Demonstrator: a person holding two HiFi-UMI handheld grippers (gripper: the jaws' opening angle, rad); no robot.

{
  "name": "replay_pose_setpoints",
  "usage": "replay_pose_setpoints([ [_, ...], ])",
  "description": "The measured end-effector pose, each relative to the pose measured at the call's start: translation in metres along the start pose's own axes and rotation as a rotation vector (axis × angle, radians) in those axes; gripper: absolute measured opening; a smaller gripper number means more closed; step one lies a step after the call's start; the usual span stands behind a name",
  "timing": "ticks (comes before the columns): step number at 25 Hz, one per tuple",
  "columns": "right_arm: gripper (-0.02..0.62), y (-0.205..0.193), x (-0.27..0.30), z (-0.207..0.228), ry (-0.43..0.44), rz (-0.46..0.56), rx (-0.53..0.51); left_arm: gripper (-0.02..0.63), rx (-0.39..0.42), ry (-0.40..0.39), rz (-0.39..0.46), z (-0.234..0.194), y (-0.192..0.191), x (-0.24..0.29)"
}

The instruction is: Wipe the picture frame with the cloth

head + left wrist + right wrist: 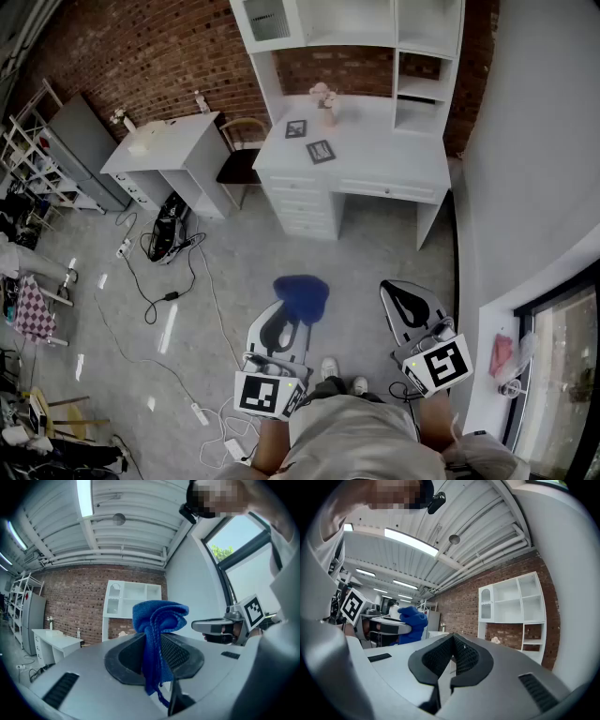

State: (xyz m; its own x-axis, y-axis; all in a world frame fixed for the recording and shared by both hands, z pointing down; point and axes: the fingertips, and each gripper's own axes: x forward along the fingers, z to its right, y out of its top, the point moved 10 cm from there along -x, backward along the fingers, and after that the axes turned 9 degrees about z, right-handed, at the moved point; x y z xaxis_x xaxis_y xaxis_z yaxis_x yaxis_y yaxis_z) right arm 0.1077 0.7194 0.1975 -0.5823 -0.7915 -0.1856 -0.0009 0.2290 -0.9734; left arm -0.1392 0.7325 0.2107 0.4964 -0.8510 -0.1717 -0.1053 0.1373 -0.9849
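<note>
Grips the blue cloth point(159, 616) in the left gripper point(154, 657), jaws pressed together on its middle. Bunches the cloth into a fold past the jaw tips and lets a narrow tail with a loose thread hang below them. Puts the cloth's long axis along the slot between the jaws, up and down in the left gripper view. Seen from the head view as a blue clump point(302, 295) just ahead of the left gripper point(284, 328), over bare floor.

Judged as the approach step: cloth in hand, no wiping begun, nothing touched. Finds two picture frames far ahead of both grippers, flat or nearly flat on the white desk point(384, 155): the nearer picture frame point(321, 151) and the farther picture frame point(296, 128), just apart from each other. Cannot tell which of the two is meant. Shows the nearer one turned askew to the desk's front edge, face up; too small here to read a long axis with confidence, so nearly square in outline.

Calls next for walking up to the desk, bringing the cloth's bunched end down onto a frame's face, and probably steadying that frame with the free gripper so that it does not slide.

Keeps the right gripper point(452, 651) closed with nothing between its pads, level with the left one and well to its right point(410, 302).
</note>
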Motion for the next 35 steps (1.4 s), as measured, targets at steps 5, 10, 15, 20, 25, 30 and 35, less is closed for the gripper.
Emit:
replay_pose_setpoints([
  [5,-0.003,-0.007,-0.005,-0.009,0.025,-0.015,0.028,0.095,-0.001,-0.007,0.013,0.008,-0.004,-0.006],
  [10,-0.003,-0.019,-0.011,-0.015,0.031,-0.035,0.04,0.095,-0.02,0.006,-0.014,0.019,-0.011,-0.013],
  [15,-0.003,-0.026,-0.006,-0.01,0.042,-0.035,0.104,0.095,-0.023,0.014,-0.03,0.017,-0.013,-0.006],
  [20,-0.003,-0.034,0.009,0.0,0.041,-0.055,0.107,0.095,-0.025,0.013,-0.03,0.007,-0.018,0.01],
  [25,-0.003,-0.039,0.032,0.008,0.044,-0.06,0.098,0.095,-0.03,0.004,-0.024,-0.012,-0.023,0.029],
  [30,-0.003,-0.045,0.065,0.016,0.037,-0.079,0.082,0.095,-0.047,-0.015,-0.029,-0.039,-0.029,0.055],
  [35,-0.003,-0.053,0.098,0.023,0.021,-0.087,0.071,0.095,-0.06,-0.039,-0.031,-0.066,-0.034,0.079],
])
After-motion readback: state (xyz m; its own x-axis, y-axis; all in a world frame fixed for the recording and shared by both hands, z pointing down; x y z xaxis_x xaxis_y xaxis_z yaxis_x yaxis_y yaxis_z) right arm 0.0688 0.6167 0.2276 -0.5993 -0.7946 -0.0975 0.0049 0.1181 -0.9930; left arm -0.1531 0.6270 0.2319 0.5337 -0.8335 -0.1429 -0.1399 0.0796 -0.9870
